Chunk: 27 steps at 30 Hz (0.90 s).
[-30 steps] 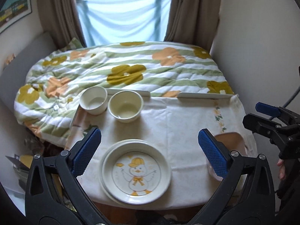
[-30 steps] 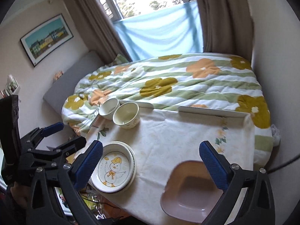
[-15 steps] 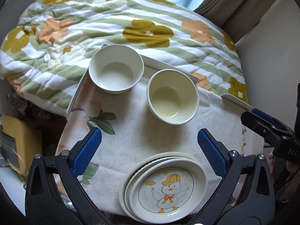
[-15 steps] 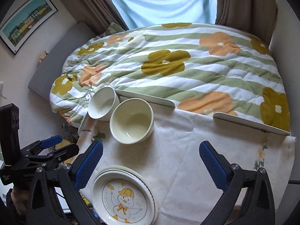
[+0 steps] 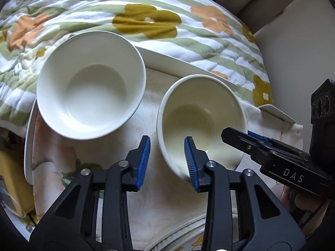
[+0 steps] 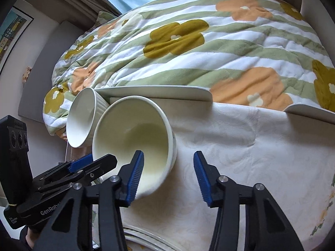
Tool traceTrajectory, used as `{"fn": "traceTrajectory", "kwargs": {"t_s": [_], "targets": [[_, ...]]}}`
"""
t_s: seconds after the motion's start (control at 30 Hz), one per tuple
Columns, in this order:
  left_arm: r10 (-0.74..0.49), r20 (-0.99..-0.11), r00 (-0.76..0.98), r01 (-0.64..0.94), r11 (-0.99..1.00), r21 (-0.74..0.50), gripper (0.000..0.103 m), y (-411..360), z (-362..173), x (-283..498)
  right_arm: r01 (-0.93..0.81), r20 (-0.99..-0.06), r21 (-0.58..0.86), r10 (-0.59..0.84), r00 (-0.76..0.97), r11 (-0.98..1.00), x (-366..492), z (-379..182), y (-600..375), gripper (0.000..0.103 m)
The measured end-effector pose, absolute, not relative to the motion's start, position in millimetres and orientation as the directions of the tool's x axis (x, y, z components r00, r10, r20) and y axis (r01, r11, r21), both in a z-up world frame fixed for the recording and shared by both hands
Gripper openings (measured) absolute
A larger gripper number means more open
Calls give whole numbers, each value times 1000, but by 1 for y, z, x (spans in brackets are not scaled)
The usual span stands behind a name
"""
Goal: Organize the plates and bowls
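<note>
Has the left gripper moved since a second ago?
Yes. The left gripper has come down and forward over the table: the cream bowl, far off before, now has its near rim between the closing jaws.

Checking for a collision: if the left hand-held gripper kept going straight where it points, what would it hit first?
Probably the cream bowl: its near rim sits between the closing jaws of the left hand-held gripper, one finger already inside. Depth is unclear; the pads look clear of it.
</note>
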State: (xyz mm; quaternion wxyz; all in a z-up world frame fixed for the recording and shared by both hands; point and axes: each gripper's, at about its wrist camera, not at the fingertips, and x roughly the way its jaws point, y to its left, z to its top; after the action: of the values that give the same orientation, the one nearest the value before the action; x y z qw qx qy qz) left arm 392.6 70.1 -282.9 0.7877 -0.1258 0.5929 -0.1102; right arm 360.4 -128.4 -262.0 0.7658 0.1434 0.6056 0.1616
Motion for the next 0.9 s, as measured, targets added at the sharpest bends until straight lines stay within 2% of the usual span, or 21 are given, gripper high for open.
{"fn": "traceTrajectory", "kwargs": {"t_s": [0.03,0.1,0.17,0.53,0.9], "targets": [[-324,-907,269,34,944,-327,17,69,-285,395,-66,-880,421,425,213,905,361,-265,-127,31],[-322,-908,269,47,946,-322,16,70,-286,397,-58,-877,428,430,215,902,362,-268,-125,20],[-323,-906,273,53,946,-321,16,71,-286,398,-55,-882,412,414,224,909,361,-270,-124,16],[-283,-911,301,103,959,-264,16,63,-271,395,-36,-869,429,423,259,903,358,-260,-127,16],[-271,-874,402,156,961,-226,16,36,-204,365,-71,-813,465,457,361,882,328,-201,-158,16]]}}
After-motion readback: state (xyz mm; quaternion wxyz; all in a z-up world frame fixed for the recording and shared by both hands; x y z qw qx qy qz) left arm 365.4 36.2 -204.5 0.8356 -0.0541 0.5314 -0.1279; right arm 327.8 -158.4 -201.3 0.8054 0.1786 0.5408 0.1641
